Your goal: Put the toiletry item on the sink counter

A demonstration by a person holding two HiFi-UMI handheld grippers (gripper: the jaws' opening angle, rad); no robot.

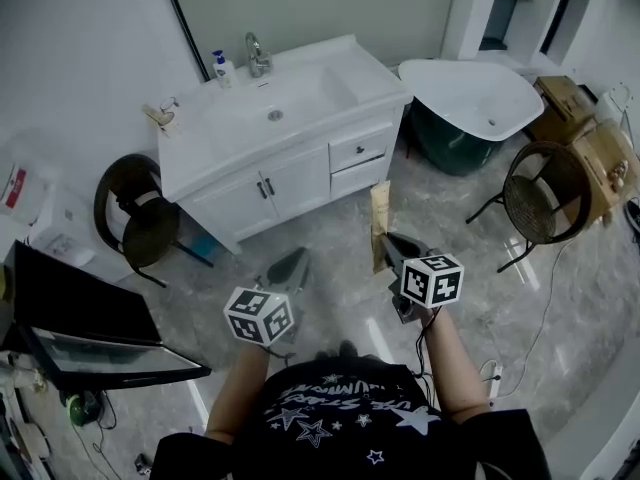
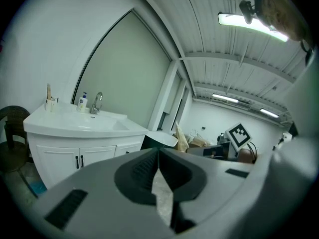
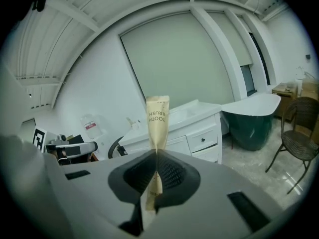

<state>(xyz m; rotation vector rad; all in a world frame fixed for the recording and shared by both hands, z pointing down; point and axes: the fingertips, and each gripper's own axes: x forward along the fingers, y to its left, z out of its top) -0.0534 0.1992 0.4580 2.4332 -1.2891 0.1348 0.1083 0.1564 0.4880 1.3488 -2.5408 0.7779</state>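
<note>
A tan paper toothbrush packet (image 3: pixel 158 121) stands upright out of my right gripper (image 3: pixel 156 158), whose jaws are shut on its lower part; the same packet (image 1: pixel 380 223) shows in the head view above the right gripper (image 1: pixel 393 251). My left gripper (image 1: pixel 291 265) is held beside it with jaws shut and nothing between them (image 2: pixel 158 156). The white sink counter (image 1: pixel 190 153) with basin and tap (image 1: pixel 257 56) lies ahead, some way beyond both grippers; it also appears in the left gripper view (image 2: pixel 75 123) and the right gripper view (image 3: pixel 199 111).
A soap bottle (image 1: pixel 223 68) and a small holder (image 1: pixel 163 118) stand on the counter. A dark chair (image 1: pixel 140 218) is left of the cabinet, a wicker chair (image 1: pixel 545 198) at right, a white tub (image 1: pixel 480 98) and boxes (image 1: pixel 585 138) behind. A monitor (image 1: pixel 80 328) sits at near left.
</note>
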